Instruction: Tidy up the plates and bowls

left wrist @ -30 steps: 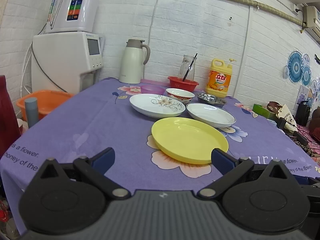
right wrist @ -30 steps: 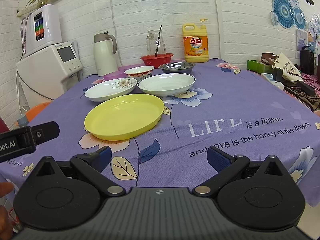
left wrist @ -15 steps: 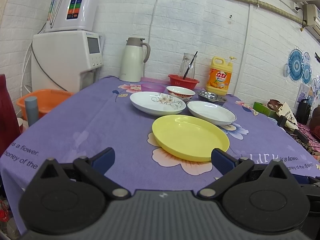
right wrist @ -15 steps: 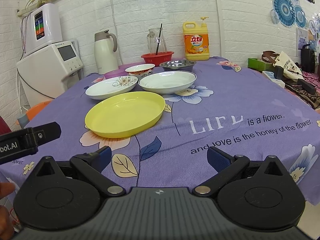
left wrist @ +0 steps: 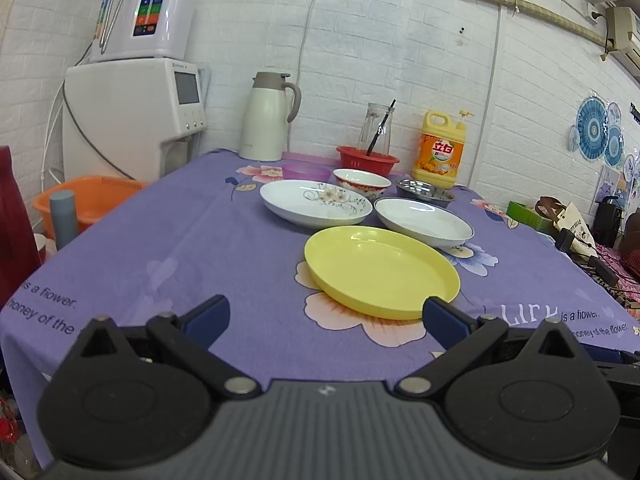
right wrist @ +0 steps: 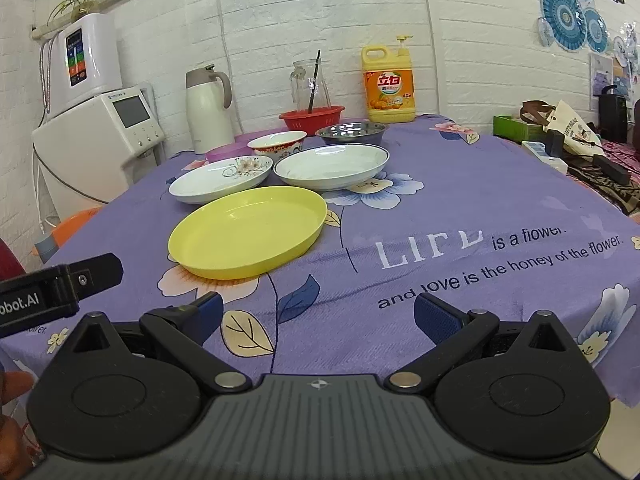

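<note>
— The tongs?
— Left gripper (left wrist: 324, 314) and right gripper (right wrist: 318, 306) both gape apart, empty, at the near edge.
— The round yellow plastic plate (left wrist: 380, 270)?
— Mid-table — white dishes (left wrist: 316, 202) just beyond.

The purple bowl (right wrist: 224, 151) sat mostly hidden behind the flowered plate (right wrist: 221, 176) and patterned bowl (right wrist: 277, 145). The steel bowl (left wrist: 425, 191) was partly blocked by the white plate (left wrist: 424, 222). At the far left, the orange basin (right wrist: 74, 220) was largely covered by the table edge (right wrist: 100, 216). The carafe's base (left wrist: 374, 140) stood behind the red basket (left wrist: 367, 159).
</note>
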Demonstrator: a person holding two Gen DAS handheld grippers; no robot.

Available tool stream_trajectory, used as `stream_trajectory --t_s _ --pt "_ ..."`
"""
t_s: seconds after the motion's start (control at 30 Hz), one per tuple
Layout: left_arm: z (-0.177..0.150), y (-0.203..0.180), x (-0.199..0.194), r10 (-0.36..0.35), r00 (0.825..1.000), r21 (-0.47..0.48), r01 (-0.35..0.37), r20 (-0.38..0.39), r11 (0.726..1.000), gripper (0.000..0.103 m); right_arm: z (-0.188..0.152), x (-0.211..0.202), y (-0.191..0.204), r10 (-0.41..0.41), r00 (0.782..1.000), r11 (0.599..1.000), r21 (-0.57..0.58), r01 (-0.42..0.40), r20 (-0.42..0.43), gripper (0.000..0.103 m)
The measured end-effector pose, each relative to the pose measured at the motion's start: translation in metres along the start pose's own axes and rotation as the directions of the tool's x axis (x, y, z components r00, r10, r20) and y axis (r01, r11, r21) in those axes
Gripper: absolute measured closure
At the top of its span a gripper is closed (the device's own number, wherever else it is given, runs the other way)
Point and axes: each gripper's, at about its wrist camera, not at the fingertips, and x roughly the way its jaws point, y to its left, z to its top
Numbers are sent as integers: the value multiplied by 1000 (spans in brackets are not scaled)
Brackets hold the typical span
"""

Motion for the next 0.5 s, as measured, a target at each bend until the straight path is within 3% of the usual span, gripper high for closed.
stream_trajectory --t_s 0.5 --pt "2 0 5 -1 1000 0 1 -15 1000 1 0 3 -3 3 1000 1000 15 -3 -7 0"
